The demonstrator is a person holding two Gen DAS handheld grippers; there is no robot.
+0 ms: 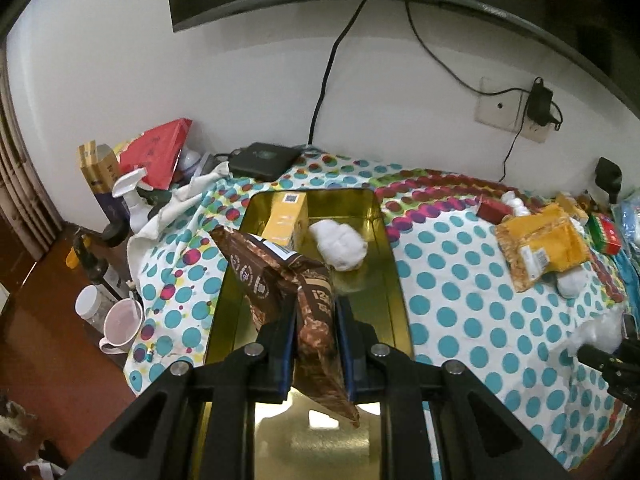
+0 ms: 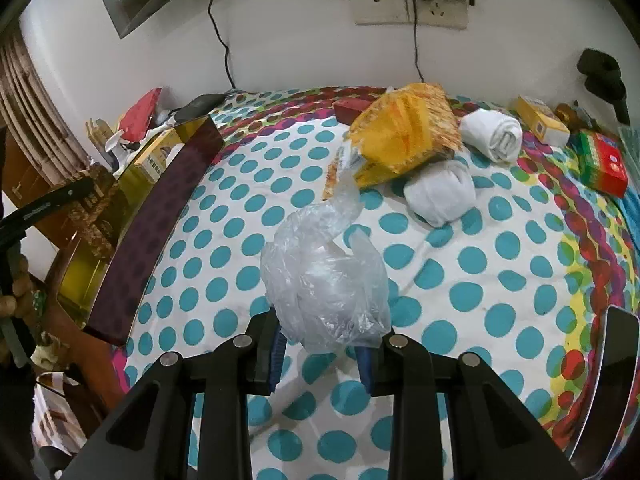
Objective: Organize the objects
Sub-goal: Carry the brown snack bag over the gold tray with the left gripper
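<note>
Gold-coloured metal tin [image 1: 390, 248] sits open on the polka-dot cloth [image 1: 452, 300], long side running near to far. Inside it at the far end there's a yellow box [image 1: 285, 222], and just right of that a white rolled-up bundle [image 1: 340, 246], touching or nearly touching the box.

Left gripper [image 1: 316, 344] is clamped on a brown snack bag [image 1: 280, 276], fingers squeezed in close on both sides of it, holding it over the near half of the tin. The bag's far end leans left, sticking out past the tin's left wall.

Right gripper [image 2: 320, 354] has its fingers closed partway around a crumpled clear plastic bag [image 2: 324, 272]; the bag bulges up between and beyond the fingers, above the cloth. From that side the tin is off to the far left.

Further right on the cloth: a yellow snack bag [image 2: 404, 136] resting on a white roll [image 2: 440, 190], another white roll [image 2: 492, 136] just beside it, a small yellow box [image 2: 542, 120], a red box [image 2: 352, 110] at the far edge, and a green-and-red box [image 2: 602, 162] at far right.
</note>
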